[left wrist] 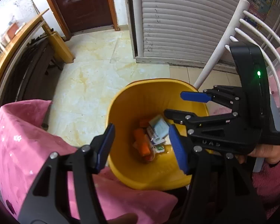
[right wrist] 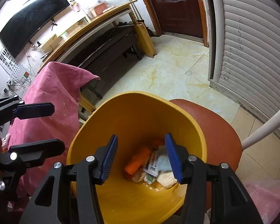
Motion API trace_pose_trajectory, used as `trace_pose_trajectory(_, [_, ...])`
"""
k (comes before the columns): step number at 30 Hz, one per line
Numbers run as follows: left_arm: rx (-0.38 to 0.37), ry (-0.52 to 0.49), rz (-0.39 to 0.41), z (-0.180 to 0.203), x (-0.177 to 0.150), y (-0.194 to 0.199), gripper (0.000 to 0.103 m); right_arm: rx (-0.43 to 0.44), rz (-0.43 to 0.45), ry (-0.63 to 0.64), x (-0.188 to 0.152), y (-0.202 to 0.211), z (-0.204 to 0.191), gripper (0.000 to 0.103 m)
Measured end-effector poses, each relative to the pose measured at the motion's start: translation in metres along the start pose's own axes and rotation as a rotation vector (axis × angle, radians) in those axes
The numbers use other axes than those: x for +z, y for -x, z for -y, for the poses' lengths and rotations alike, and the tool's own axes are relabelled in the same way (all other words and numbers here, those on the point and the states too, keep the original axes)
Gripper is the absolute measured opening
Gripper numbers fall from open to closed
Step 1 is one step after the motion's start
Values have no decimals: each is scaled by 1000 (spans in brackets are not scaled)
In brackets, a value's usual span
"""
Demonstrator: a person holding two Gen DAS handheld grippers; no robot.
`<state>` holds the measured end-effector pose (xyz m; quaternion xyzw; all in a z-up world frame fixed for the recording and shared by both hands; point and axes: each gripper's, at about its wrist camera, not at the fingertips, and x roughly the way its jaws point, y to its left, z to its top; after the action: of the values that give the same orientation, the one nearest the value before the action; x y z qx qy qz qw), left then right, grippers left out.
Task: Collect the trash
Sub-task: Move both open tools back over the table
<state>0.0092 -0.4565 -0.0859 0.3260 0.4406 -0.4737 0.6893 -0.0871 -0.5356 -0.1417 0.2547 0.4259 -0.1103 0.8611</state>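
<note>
Left gripper poised over the mouth of the yellow bin, blue ribbed pads spread apart, nothing between them. Right gripper hovering over the same bin, pads likewise parted and empty, not touching the rim.

Step in hand, by the look of it: the drop. Trash already lying at the bottom of the bin (an orange wrapper, a white printed packet, a pale blue scrap, a cream crumpled wad), loosely heaped, none of it held. Next move, as a judgement: lift clear of the rim without knocking it, then swing back toward the pink-covered table to look for whatever litter remains. Nothing to be picked out on the cloth from these views.

Left to right now. Pink cloth: soft, matte, speckled with small pale stars, draped over a table corner and hanging in a fold. Bin: smooth hard plastic, glossy, rounded-square mouth tapering down to a narrower floor. Beneath and beside it a red-brown chair seat, hard and faintly textured. Then the white chair back, thin curved bars, painted smooth. Floor tiles marbled cream, polished, slightly stained.
</note>
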Motion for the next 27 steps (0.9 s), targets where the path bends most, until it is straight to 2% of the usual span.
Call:
trace_pose_trajectory(4, [2, 23, 33, -7, -7, 14, 57, 2, 17, 15, 5, 6, -10, 47])
trace_pose_trajectory(12, [28, 121, 136, -47, -38, 64, 57, 17, 68, 132, 28, 20, -72, 47])
trace_pose_trajectory(20, [141, 252, 233, -107, -93, 131, 59, 97, 88, 289, 43, 15, -166, 47])
trace_pose_trajectory(22, [170, 284, 247, -120, -107, 143, 63, 125, 81, 328, 42, 11, -191, 47])
trace_pose_trajectory(27, [246, 388, 265, -158, -153, 171, 63, 180, 56, 421, 36, 0, -247, 47])
